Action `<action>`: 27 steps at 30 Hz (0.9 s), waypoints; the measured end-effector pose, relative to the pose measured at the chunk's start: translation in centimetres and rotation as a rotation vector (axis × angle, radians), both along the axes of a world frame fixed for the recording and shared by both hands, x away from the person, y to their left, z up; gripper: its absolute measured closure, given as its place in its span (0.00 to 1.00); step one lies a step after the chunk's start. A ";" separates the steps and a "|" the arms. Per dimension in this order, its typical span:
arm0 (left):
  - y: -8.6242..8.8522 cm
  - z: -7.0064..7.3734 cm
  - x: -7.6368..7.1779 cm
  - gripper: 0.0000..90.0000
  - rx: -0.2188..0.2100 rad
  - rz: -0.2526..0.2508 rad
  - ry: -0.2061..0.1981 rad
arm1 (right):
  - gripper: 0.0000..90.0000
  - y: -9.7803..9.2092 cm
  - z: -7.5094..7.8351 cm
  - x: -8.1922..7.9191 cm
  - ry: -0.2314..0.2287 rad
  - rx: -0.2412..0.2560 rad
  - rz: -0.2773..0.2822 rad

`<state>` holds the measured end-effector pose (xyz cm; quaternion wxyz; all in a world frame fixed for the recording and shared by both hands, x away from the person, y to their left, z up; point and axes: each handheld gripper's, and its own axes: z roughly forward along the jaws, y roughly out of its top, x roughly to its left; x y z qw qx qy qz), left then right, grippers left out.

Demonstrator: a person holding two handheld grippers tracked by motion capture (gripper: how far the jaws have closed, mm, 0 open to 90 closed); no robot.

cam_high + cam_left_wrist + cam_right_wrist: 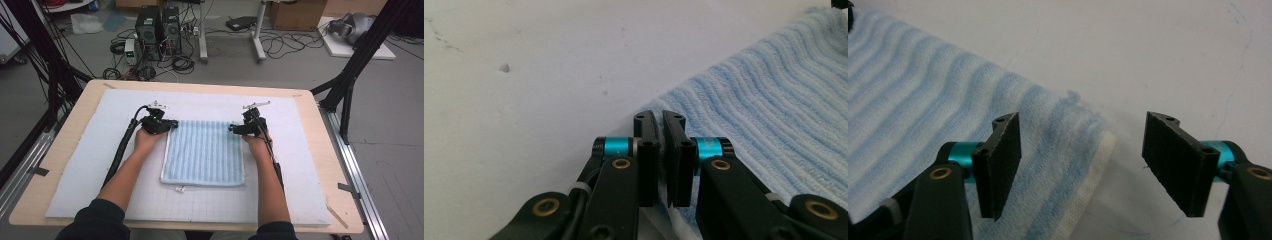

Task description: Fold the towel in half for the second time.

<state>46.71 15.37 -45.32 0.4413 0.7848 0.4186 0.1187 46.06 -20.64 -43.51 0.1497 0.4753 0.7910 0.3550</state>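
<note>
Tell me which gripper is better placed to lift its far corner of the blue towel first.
Left. The left gripper has its jaws nearly closed at the towel corner. The right gripper is wide open astride its corner and must close first.

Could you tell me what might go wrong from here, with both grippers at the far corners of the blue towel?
The left gripper looks shut at the towel corner, but how much cloth it holds is unclear, so it may slip. The right gripper is open over its corner, so lifting now could drag the towel askew on the white mat.
</note>
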 end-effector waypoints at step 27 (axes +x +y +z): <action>1.3 3.1 0.8 0.96 -0.136 0.030 -0.112 | 0.92 0.7 1.2 0.4 -0.108 -0.021 0.055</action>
